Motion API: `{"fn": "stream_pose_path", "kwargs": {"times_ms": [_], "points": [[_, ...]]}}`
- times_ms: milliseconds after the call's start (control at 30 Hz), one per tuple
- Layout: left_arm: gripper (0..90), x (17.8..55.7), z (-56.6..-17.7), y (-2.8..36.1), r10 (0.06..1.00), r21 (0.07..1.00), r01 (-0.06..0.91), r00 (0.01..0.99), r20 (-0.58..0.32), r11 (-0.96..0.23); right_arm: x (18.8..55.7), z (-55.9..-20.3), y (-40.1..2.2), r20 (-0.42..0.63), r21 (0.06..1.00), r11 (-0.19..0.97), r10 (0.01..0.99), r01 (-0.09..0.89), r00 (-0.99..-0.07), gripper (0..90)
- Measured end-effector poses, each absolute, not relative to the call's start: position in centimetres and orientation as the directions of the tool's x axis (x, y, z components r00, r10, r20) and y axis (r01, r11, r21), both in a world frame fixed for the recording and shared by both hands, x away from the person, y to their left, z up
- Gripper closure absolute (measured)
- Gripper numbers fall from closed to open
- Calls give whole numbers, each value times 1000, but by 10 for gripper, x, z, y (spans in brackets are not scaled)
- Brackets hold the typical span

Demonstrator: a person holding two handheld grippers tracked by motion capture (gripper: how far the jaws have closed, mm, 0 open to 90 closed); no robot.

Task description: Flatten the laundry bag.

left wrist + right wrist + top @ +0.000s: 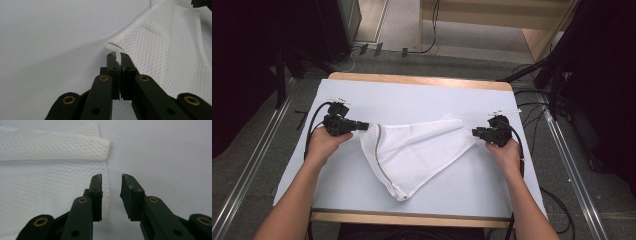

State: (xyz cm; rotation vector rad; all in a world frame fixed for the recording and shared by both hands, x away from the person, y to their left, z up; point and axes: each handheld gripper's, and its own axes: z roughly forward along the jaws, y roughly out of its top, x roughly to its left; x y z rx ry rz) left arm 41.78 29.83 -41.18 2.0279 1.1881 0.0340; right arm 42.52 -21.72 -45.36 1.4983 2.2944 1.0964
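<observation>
My left fingers (pixel 119 60) are clenched on the left corner of the white mesh bag (pixel 412 150); my right fingers (pixel 111 185) stand released just beside its right edge. The bag lies spread mid-counter (pixel 422 97), its zipper running toward the near edge.

A lab-like recording space: a white-topped table (pixel 422 97) on a grey floor (pixel 257 150), floor rails (pixel 242 185), trailing cables (pixel 532 107), and black stands (pixel 279 75) around it.

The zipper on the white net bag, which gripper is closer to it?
Left. The left gripper pinches the mesh bag corner beside the zipper; the right gripper sits at the far corner.
</observation>
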Motion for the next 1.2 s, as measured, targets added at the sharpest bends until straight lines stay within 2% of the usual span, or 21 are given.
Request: {"fn": "stream_pose_path", "kwargs": {"times_ms": [333,500,533,1200], "points": [[891,414,-416,308,764,637,729,554,-330,-252,429,-468,-201,204,623,282,842,730,-499,712],[890,413,-419,314,777,636,733,538,-326,-240,428,-468,-201,182,620,300,843,725,-505,891],[890,413,-419,316,777,637,734,536,-329,-237,428,-468,-201,179,617,310,840,723,-513,900],[890,395,-430,333,790,619,759,501,-354,-203,456,-465,-216,205,649,223,869,727,-449,900]]}}
